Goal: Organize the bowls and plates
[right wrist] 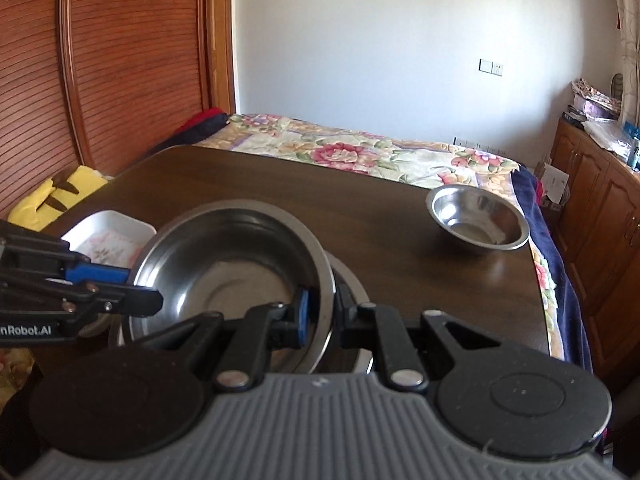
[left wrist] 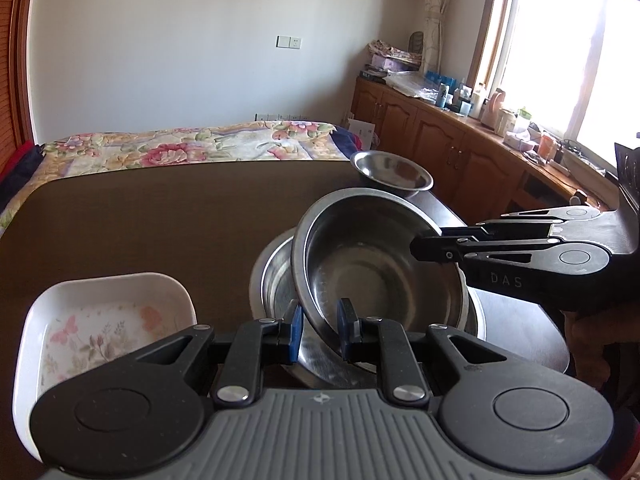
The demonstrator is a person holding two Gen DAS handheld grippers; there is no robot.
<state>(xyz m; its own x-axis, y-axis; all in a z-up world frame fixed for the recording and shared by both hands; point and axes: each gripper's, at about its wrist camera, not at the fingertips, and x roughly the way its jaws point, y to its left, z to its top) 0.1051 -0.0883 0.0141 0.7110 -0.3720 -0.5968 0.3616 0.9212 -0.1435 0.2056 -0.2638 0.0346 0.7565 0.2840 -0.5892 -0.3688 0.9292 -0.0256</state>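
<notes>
A steel bowl [left wrist: 360, 272] [right wrist: 232, 272] hangs tilted over a wider steel basin [left wrist: 276, 276] [right wrist: 352, 280] that rests on the dark table [left wrist: 160, 220]. My left gripper [left wrist: 320, 324] [right wrist: 140, 288] is shut on the bowl's near rim, one blue pad outside and one finger inside. Reaching in from the right, my right gripper [right wrist: 324, 312] [left wrist: 418, 245] is shut on the opposite rim. A smaller steel bowl [left wrist: 390, 170] [right wrist: 478, 216] stands alone at the table's far right corner. A white rectangular dish with a floral print [left wrist: 104, 316] [right wrist: 108, 236] lies left of the basin.
A bed with a flowered cover [left wrist: 192, 148] [right wrist: 360, 148] lies beyond the table. Wooden cabinets with bottles and clutter on top [left wrist: 460, 132] run under the window on the right. A slatted wooden wardrobe [right wrist: 120, 60] and a yellow cushion [right wrist: 60, 196] are on the left.
</notes>
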